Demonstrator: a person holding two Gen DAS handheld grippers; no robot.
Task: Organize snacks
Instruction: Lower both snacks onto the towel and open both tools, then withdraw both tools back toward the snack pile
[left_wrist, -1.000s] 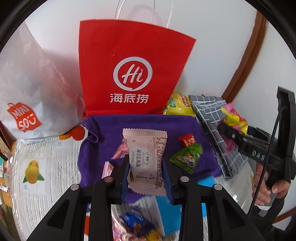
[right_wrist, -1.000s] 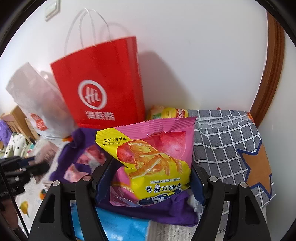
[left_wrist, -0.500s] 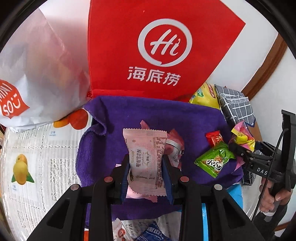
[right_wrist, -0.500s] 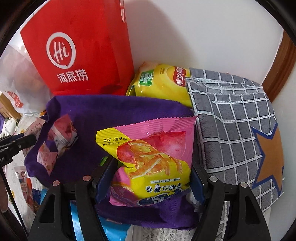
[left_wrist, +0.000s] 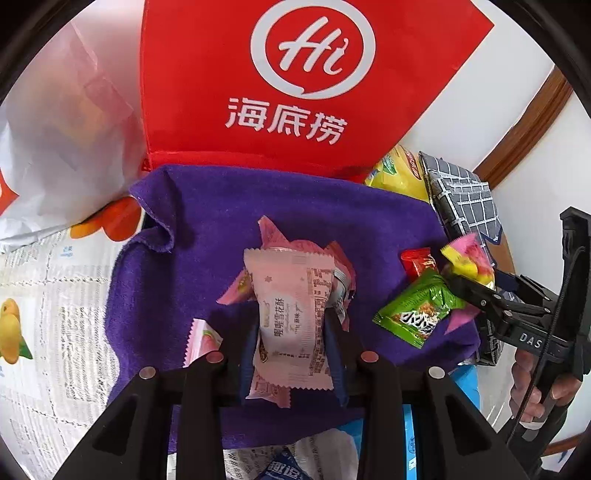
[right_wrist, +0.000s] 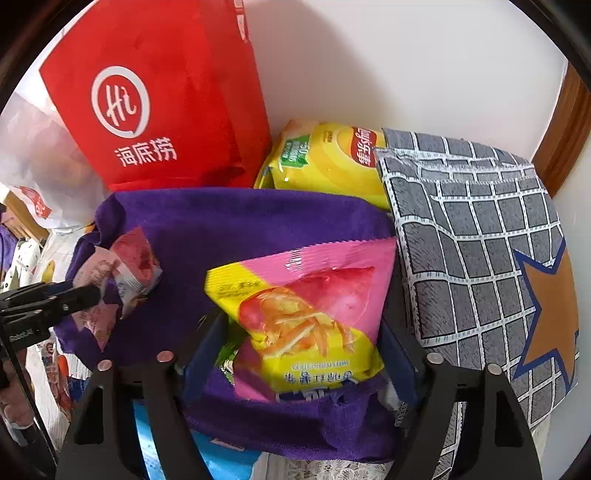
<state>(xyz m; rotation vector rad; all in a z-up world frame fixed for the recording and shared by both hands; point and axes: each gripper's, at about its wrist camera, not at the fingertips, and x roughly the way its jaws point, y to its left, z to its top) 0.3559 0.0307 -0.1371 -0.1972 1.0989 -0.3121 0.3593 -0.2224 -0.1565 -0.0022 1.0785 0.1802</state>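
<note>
Purple towel (right_wrist: 229, 221) now lies under both snacks; our right tongs (right_wrist: 303, 354) have just spread, releasing the sweet-potato-stick bag (right_wrist: 306, 317); left tongs (left_wrist: 291, 332) clench the pink snowflake-crisp packet (left_wrist: 288, 317), unplaced.

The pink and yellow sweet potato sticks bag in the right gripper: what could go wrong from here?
1. The right gripper has just been opening around the sweet potato sticks bag; it may drop onto the green snack packet below rather than bare purple towel.
2. The left gripper holds a pale pink pastry packet over other pink packets; released there, it could pile up.
</note>
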